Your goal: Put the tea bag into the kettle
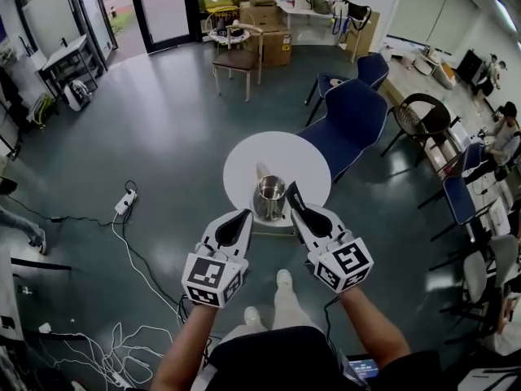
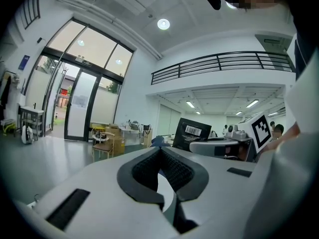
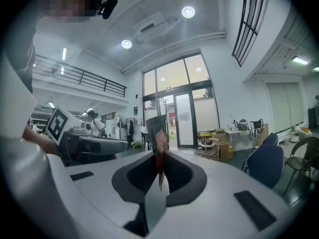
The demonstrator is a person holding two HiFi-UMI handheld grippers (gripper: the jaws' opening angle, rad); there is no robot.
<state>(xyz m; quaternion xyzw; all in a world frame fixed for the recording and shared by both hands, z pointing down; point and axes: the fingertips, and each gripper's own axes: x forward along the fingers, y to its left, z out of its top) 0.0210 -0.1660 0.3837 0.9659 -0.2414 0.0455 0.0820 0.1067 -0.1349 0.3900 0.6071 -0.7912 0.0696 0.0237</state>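
A shiny metal kettle (image 1: pixel 270 195) with an open top stands on the round white table (image 1: pixel 277 157), near its front edge. My right gripper (image 1: pixel 295 207) is just right of the kettle, shut on a dark tea bag packet (image 1: pixel 291 194) that sticks up from the jaws. In the right gripper view the tea bag packet (image 3: pixel 158 131) stands upright in my right gripper (image 3: pixel 159 156). My left gripper (image 1: pixel 244 217) is just left of the kettle, shut and empty. The left gripper view shows my left gripper (image 2: pixel 160 151) closed on nothing, with the tea bag packet (image 2: pixel 192 132) to its right.
Two blue chairs (image 1: pixel 352 114) stand behind the table at the right. A wooden chair (image 1: pixel 238 57) is farther back. A power strip (image 1: pixel 124 203) and cables lie on the floor at the left. The person's shoes (image 1: pixel 282 281) are below the table.
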